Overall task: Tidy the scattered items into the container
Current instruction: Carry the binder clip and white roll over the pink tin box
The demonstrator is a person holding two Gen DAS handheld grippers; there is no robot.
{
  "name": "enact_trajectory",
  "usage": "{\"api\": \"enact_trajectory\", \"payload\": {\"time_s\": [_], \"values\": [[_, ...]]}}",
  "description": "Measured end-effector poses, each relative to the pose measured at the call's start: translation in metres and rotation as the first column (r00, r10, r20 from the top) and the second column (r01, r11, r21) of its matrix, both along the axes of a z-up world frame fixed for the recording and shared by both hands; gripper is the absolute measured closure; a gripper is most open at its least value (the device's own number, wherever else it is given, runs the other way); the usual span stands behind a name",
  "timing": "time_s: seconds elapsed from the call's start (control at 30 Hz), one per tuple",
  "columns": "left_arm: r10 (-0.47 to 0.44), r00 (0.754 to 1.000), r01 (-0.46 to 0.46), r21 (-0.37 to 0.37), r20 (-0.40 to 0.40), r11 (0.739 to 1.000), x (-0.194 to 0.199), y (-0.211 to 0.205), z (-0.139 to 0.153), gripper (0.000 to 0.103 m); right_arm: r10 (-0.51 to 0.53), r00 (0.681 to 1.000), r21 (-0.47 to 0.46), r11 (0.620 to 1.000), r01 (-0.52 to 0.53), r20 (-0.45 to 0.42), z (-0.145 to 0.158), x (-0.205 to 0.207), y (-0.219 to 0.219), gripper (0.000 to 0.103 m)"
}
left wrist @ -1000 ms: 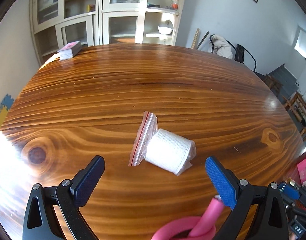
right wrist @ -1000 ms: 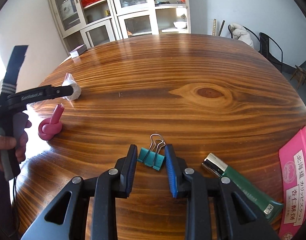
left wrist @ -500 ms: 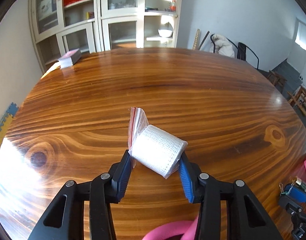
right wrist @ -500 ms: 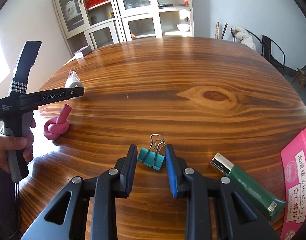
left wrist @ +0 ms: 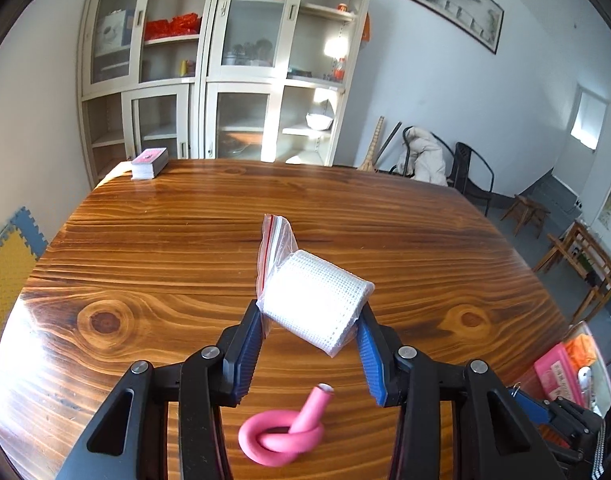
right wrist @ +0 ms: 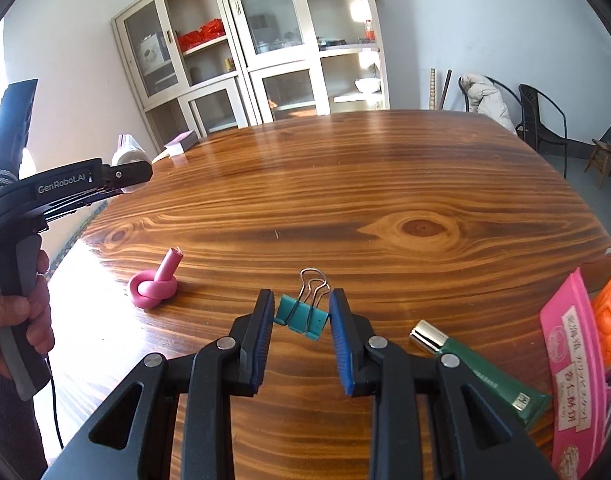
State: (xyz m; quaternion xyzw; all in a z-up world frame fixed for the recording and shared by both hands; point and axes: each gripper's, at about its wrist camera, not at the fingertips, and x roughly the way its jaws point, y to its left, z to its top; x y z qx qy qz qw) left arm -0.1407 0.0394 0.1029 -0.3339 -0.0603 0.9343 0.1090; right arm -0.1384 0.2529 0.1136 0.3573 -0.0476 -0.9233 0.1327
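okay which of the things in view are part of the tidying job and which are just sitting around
Job: bagged white roll in the left gripper; teal binder clip in the right gripper; pink knotted tube; green tube.

Lying about: card deck, chairs, cabinet.

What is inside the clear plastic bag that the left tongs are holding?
The clear plastic bag holds a white gauze roll, visible through the plastic. Its red zip strip is above the roll. Whether anything lies behind the roll cannot be seen, because the roll covers it.
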Motion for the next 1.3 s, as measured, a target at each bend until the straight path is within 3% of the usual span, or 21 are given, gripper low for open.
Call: {"api": "enact_trajectory", "payload": {"time_s": [0.3, 0.43, 0.87, 1.07, 1.3], "values": [[-0.107, 0.991, 0.107, -0.005, -0.085, 0.994, 0.045, 0.043, 0.029, 0.057, -0.15, 0.982, -0.122, 0.983, 0.136, -0.111, 0.043, 0.054, 0.06, 0.072], [-0.184, 0.979, 0.183, -0.015, -0.092, 0.983, 0.064, 0.072, 0.034, 0.057, -0.261, 0.95, -0.154, 0.959, 0.236, -0.171, 0.054, 0.091, 0.097, 0.072], [-0.345, 0.937, 0.345, -0.003, -0.048, 0.938, 0.106, 0.162, 0.034, 0.057, -0.497, 0.846, -0.173, 0.866, 0.469, -0.192, 0.058, 0.166, 0.212, 0.072], [-0.436, 0.9, 0.436, 0.001, -0.018, 0.9, 0.121, 0.216, 0.028, 0.057, -0.569, 0.809, -0.216, 0.817, 0.535, -0.147, 0.047, 0.182, 0.25, 0.072], [-0.546, 0.838, 0.546, -0.017, -0.002, 0.838, 0.143, 0.281, 0.025, 0.057, -0.584, 0.801, -0.211, 0.806, 0.553, -0.132, 0.036, 0.185, 0.267, 0.072]]}}
